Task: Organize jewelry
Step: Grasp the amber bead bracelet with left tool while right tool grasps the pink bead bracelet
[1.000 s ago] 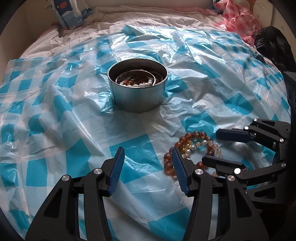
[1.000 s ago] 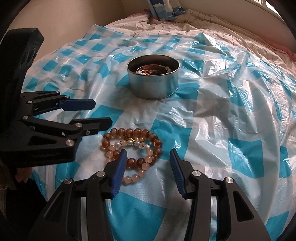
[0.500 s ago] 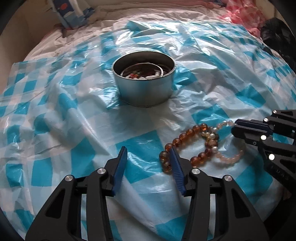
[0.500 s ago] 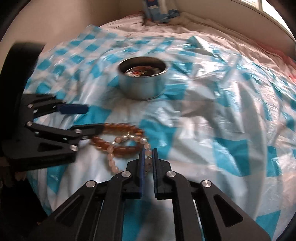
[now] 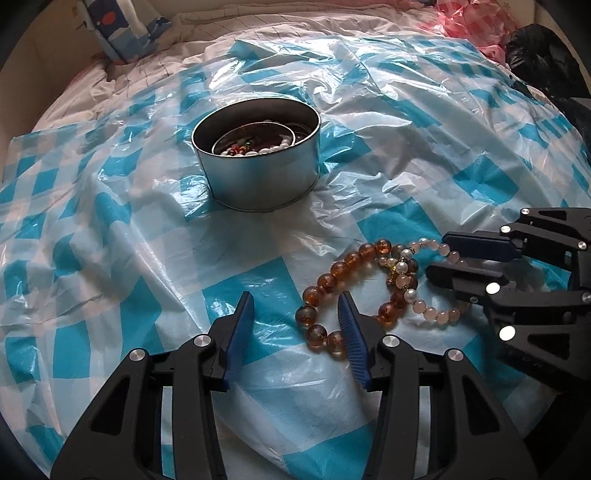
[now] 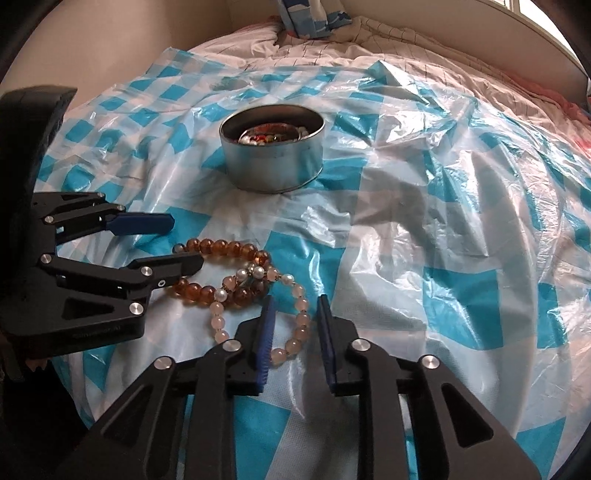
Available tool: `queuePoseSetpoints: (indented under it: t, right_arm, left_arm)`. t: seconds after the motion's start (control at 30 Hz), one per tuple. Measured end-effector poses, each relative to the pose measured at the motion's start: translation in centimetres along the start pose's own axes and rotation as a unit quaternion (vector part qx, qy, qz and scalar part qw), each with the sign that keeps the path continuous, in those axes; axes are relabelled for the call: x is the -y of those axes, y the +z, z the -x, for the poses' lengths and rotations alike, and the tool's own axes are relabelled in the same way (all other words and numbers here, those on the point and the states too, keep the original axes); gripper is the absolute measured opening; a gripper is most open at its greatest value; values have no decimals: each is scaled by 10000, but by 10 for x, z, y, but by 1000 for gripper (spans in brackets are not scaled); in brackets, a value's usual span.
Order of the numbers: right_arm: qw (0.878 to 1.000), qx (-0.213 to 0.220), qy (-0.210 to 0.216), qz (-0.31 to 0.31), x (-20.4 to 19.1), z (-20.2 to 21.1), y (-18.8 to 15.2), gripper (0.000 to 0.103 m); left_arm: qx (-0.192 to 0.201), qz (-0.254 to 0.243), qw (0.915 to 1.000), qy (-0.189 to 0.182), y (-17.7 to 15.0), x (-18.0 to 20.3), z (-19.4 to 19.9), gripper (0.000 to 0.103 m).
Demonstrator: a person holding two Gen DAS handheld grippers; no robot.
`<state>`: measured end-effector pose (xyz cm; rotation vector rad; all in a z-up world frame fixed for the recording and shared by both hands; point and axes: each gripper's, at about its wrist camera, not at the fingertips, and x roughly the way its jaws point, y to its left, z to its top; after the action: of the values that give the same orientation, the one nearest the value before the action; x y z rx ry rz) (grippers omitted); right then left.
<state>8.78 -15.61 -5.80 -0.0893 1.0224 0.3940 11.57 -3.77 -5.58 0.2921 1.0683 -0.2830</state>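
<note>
An amber bead bracelet (image 5: 325,284) and a pale pink and pearl bracelet (image 5: 424,306) lie tangled on the blue-checked plastic sheet (image 5: 147,258). A round metal tin (image 5: 258,173) holding other jewelry stands behind them. My left gripper (image 5: 297,314) is open, its right finger touching the amber beads. My right gripper (image 6: 295,314) is open, with the pink bracelet's (image 6: 295,332) near arc lying between its fingers. The amber bracelet (image 6: 221,247) and the tin (image 6: 273,147) also show in the right wrist view, with my left gripper (image 6: 181,243) beside the amber beads.
The sheet covers a bed with a white striped quilt (image 5: 258,33). A blue and white pillow (image 5: 122,29) sits at the back. Pink cloth (image 5: 476,22) and a black bag (image 5: 543,55) lie at the far right.
My right gripper, shut on the pink bracelet half a second ago, has opened and let it lie on the sheet. The bracelets were dragged a little to the right.
</note>
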Motion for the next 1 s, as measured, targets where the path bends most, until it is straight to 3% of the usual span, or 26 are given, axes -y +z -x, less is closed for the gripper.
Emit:
queuePoseSetpoints:
  t: [0.03, 0.07, 0.1, 0.17, 0.27, 0.43, 0.8, 1.0]
  right_arm:
    - [10000, -28, -19, 29, -1, -2, 0, 25]
    - [10000, -53, -14, 55, -2, -3, 0, 25]
    - [10000, -66, 22, 44, -1, -3, -1, 22]
    - [9997, -82, 202, -58, 2, -2, -1, 9]
    - [9956, 35, 794, -505, 15, 4, -1, 9]
    - [9841, 394, 1373, -1060, 33, 17, 2, 9]
    - [9696, 1035, 1870, -1190, 34, 40, 10, 9]
    - [9612, 1303, 2094, -1239, 36, 48, 11, 9]
  left_arm:
    - [-29, -8, 10000, -22, 0, 1, 0, 35]
    - [-102, -26, 9997, -224, 1, 3, -1, 15]
    - [-126, -48, 9994, -330, 1, 5, 0, 11]
    - [-95, -24, 9983, -569, 1, 7, 5, 11]
    - [63, 251, 9954, -920, 3, -4, 16, 11]
    - [333, 765, 9860, -1442, 5, -27, 29, 11]
    - [708, 1091, 9694, -2082, 11, -39, 50, 11]
    - [963, 1191, 9646, -2147, 15, -42, 61, 11]
